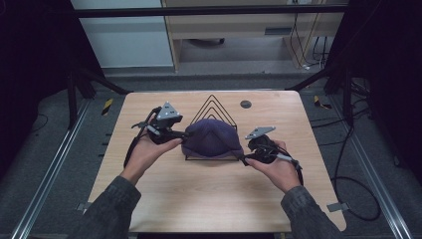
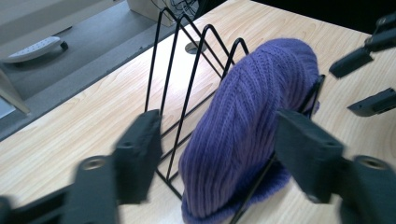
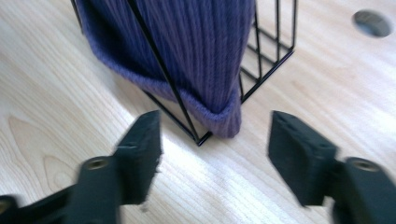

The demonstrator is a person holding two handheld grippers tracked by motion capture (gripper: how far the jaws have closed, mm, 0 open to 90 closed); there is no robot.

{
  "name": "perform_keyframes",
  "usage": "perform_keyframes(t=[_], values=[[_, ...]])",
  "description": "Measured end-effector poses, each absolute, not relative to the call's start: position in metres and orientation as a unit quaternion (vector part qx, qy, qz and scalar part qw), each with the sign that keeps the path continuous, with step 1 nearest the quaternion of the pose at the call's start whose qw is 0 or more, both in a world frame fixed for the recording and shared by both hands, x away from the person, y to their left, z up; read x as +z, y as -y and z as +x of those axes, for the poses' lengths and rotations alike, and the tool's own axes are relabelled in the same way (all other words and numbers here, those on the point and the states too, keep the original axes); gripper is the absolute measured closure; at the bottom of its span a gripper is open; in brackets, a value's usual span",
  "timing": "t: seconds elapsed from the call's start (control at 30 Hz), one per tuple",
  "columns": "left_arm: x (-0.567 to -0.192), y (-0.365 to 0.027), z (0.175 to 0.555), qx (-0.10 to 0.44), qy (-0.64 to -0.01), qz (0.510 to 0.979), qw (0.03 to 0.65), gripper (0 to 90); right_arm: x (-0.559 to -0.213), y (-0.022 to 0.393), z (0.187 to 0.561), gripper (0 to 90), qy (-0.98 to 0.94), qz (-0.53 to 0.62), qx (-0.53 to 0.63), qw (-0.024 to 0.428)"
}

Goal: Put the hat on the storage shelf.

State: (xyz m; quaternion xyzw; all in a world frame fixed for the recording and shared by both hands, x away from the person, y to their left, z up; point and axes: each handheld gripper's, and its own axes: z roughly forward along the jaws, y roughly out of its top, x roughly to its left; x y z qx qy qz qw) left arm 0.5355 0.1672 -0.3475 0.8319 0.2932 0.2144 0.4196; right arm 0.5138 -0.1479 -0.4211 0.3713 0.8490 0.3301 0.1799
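I have the purple ribbed knitted beanie (image 1: 211,139) pulled over the nearest peaks of the black wire rack of triangular dividers (image 1: 215,105), which stands mid-table, slightly to the far side. I judge the draping step done and the letting-go in hand. My left tongs (image 1: 183,133) sit just beside the hat's left flank, spread, with nothing pinched; in the left gripper view the knit lies between the jaws but apart from the pads. My right tongs (image 1: 245,158) are spread too, empty, just off the hat's hem at the rack's near right corner. Next I would draw both hands straight back towards me, keeping clear of the wire so the rack does not tip. The light wooden table (image 1: 214,199) offers bare room near me and on both sides; its far edge lies close behind the rack.
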Motion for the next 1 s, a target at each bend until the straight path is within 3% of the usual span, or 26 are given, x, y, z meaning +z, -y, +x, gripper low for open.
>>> perform_keyframes(t=[0.13,0.4,0.8,1.0], values=[[-0.347,-0.173,0.526,0.209,-0.303,0.837,0.406,13.2,-0.414,0.148,0.506,19.4,-0.838,0.377,0.345,0.192],[-0.355,-0.189,0.500,0.206,-0.308,0.843,0.390,6.2,-0.406,0.147,0.484,10.0,-0.827,0.366,0.377,0.198],[-0.375,-0.212,0.472,0.199,-0.310,0.850,0.376,4.1,-0.419,0.142,0.468,5.3,-0.837,0.348,0.387,0.169],[-0.404,-0.229,0.465,0.199,-0.336,0.848,0.357,4.7,-0.436,0.138,0.464,11.7,-0.848,0.343,0.374,0.154]])
